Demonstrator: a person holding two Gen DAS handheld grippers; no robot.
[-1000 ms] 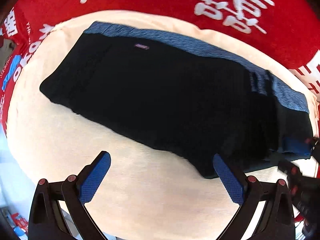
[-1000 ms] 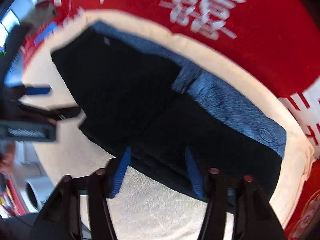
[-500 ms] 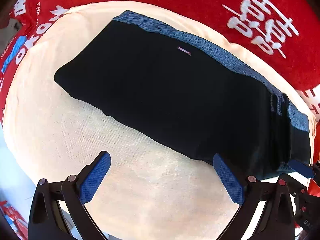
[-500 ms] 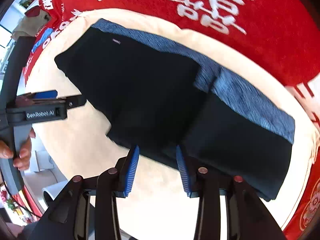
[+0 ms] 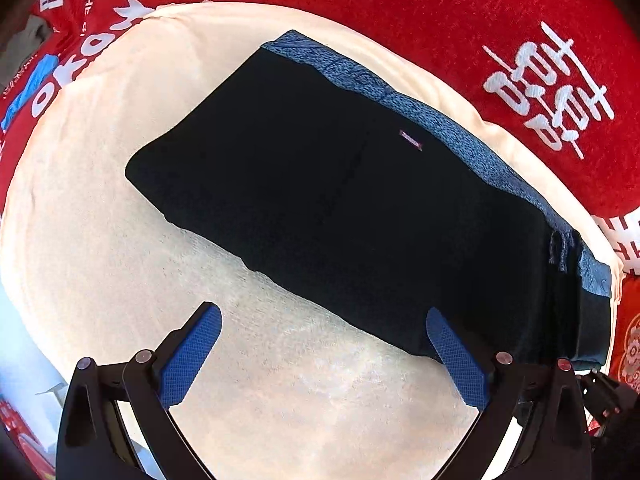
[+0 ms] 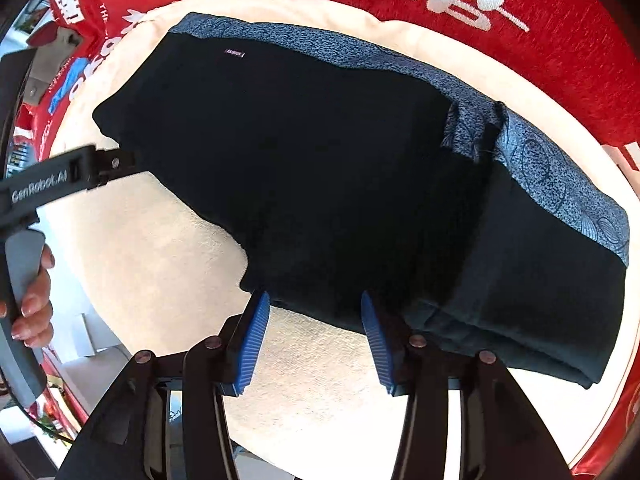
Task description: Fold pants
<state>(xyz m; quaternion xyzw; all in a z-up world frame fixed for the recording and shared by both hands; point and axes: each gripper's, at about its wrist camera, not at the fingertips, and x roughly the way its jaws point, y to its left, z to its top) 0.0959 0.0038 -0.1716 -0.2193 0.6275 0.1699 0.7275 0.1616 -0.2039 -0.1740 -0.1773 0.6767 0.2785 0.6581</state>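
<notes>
The pants (image 6: 320, 168) lie folded into a long dark band across the cream towel (image 5: 280, 392), from ten o'clock to four o'clock — the left gripper (image 5: 324, 356) gapes empty, the right gripper (image 6: 312, 340) has just been opening with nothing between its jaws — likely another fold remains.

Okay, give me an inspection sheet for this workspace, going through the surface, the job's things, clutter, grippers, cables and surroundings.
Surface: cream towel spread over a red cloth with white lettering.
Job's things: black pants with a blue patterned band, lying folded into a long strip on the towel.
Clutter: nothing seen on the towel.
Grippers: left gripper open, nothing between its pads; right gripper open, jaws have just been opening, off the pants' near edge, nothing gripped.
Cables: a thin dark cord at the right view's lower left edge.
Surroundings: a hand holds the left gripper's handle; the rest is too blurred to tell.
</notes>
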